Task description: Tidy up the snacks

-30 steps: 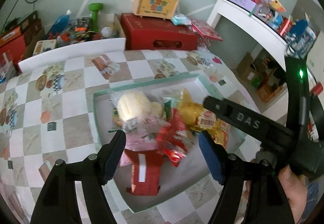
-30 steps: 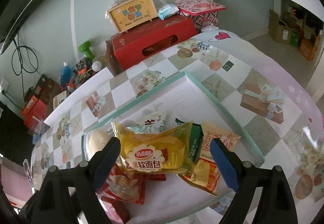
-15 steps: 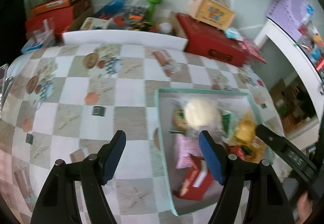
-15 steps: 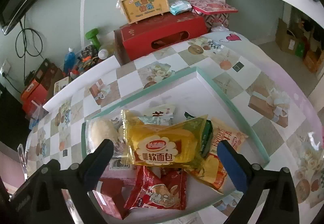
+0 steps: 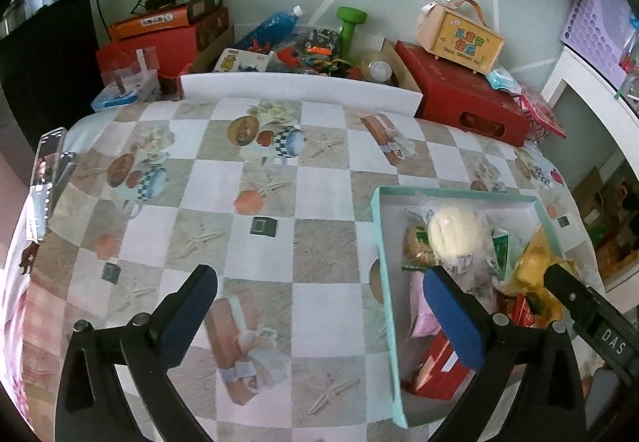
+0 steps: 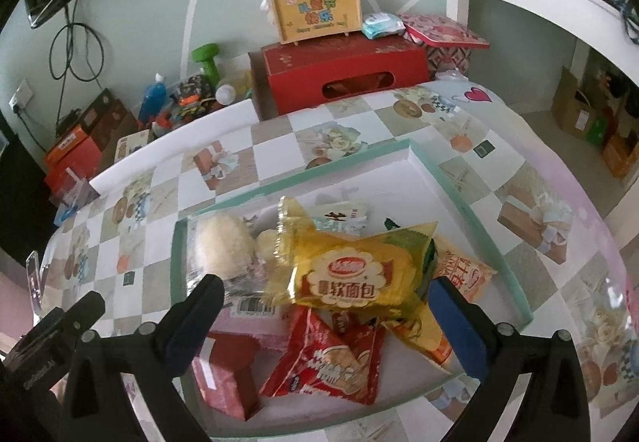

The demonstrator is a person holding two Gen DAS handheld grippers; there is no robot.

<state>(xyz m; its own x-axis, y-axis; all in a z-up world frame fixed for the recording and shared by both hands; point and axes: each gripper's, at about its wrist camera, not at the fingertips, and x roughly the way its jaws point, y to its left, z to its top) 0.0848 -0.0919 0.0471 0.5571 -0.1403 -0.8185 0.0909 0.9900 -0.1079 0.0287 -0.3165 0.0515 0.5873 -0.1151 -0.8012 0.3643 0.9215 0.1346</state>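
Note:
A white tray with a teal rim (image 6: pixel 459 198) holds several snacks: a yellow soft-bread packet (image 6: pixel 351 278), a wrapped white bun (image 6: pixel 223 246), a red packet (image 6: pixel 331 362), a red box (image 6: pixel 227 374) and an orange packet (image 6: pixel 463 278). My right gripper (image 6: pixel 327 286) hovers open over the tray's near side; the yellow packet lies below its jaws, untouched by the pads. My left gripper (image 5: pixel 317 282) is left of the tray rim (image 5: pixel 383 274), over bare tablecloth. Its jaws are opening with nothing between them. The bun (image 5: pixel 459 238) sits beyond its right finger.
The checked tablecloth (image 5: pixel 255 226) spreads wide to the tray's left. A white board (image 5: pixel 299 86) lines the far edge, with a red box (image 5: pixel 463 98), a yellow case (image 5: pixel 459 38), a green dumbbell (image 5: pixel 347 26) and clutter behind. A clear stand (image 5: pixel 48 178) marks the left edge.
The left gripper has swung left from above the tray's snacks to the tablecloth, and its jaws have spread wider. The right jaws widened a little; the yellow packet has tilted in the tray.

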